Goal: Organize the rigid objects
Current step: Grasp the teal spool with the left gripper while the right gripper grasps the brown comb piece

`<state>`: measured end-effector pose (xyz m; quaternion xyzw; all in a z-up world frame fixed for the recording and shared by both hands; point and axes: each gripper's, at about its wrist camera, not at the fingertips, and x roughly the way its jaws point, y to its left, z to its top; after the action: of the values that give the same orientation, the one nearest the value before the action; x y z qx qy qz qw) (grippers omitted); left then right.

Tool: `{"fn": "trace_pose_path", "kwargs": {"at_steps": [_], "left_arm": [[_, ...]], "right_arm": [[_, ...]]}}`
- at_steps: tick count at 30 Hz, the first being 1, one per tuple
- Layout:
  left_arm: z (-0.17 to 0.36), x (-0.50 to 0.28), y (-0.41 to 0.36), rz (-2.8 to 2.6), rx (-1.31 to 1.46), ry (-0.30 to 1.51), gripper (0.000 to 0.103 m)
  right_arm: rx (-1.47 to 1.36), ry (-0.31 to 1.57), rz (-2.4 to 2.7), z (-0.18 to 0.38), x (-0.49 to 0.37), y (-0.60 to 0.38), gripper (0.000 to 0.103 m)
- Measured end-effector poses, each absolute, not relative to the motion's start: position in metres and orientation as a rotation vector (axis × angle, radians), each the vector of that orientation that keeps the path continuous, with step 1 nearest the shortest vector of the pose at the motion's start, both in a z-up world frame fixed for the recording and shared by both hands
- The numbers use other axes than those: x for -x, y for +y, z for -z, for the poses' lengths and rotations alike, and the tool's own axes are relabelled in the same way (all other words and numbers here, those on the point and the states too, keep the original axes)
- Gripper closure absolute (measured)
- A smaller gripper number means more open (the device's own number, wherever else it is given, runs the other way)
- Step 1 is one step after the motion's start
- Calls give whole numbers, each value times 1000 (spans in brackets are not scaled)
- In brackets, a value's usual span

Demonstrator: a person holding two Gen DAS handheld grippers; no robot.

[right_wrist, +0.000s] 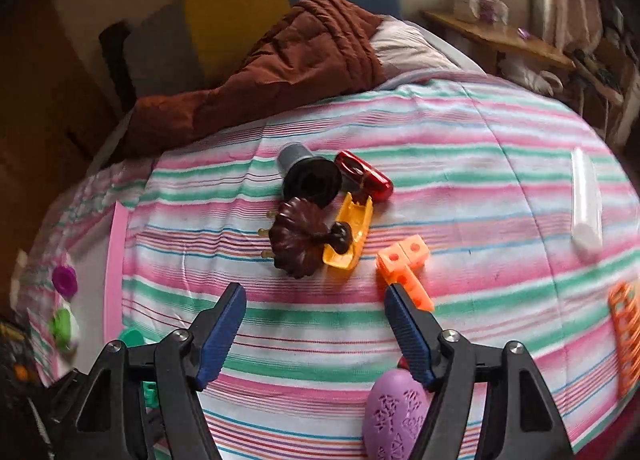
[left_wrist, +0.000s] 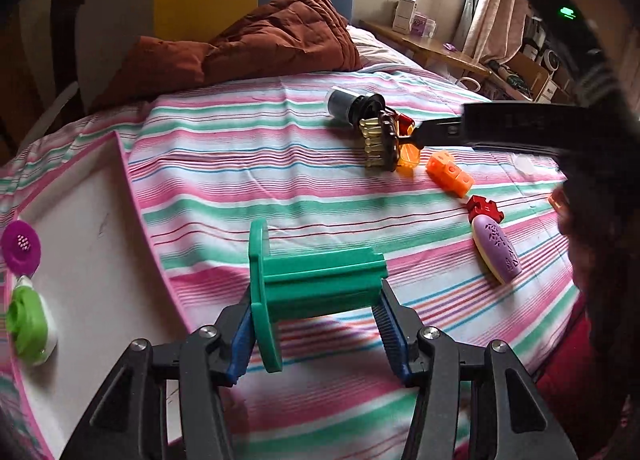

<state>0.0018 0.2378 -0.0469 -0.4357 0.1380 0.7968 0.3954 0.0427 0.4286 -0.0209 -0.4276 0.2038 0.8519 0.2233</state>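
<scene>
The green spool (left_wrist: 316, 280) sits clamped across its core in your left gripper (left_wrist: 316, 324), lifted above the striped bedspread (left_wrist: 280, 180), just right of the white tray (left_wrist: 92, 252) where sorted pieces collect. Your right gripper (right_wrist: 316, 324) hangs wide and empty over the brown comb (right_wrist: 298, 240), probably its next pick.

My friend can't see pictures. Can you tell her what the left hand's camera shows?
The left gripper is shut on a green plastic spool above a bed with a striped sheet. A white tray at the left holds a purple lid and a green-and-white piece; more toys, including a purple egg-shaped case, lie at the right.
</scene>
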Motion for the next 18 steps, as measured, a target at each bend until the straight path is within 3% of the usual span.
{"fn": "trace_pose_path", "kwargs": {"at_steps": [4, 9, 12, 14, 18], "left_arm": [[34, -2, 220, -2038, 1090, 303, 48], [22, 2, 203, -2059, 1078, 251, 48], [20, 5, 196, -2070, 1082, 228, 48], [19, 6, 190, -2081, 1082, 222, 48], [17, 7, 178, -2105, 1082, 212, 48]], "right_arm": [[1353, 205, -2396, 18, 0, 416, 29], [1558, -74, -2313, 43, 42, 416, 29], [1636, -131, -2266, 62, 56, 418, 33], [1655, -146, -2261, 71, 60, 415, 52], [1600, -73, -2299, 65, 53, 404, 53]]}}
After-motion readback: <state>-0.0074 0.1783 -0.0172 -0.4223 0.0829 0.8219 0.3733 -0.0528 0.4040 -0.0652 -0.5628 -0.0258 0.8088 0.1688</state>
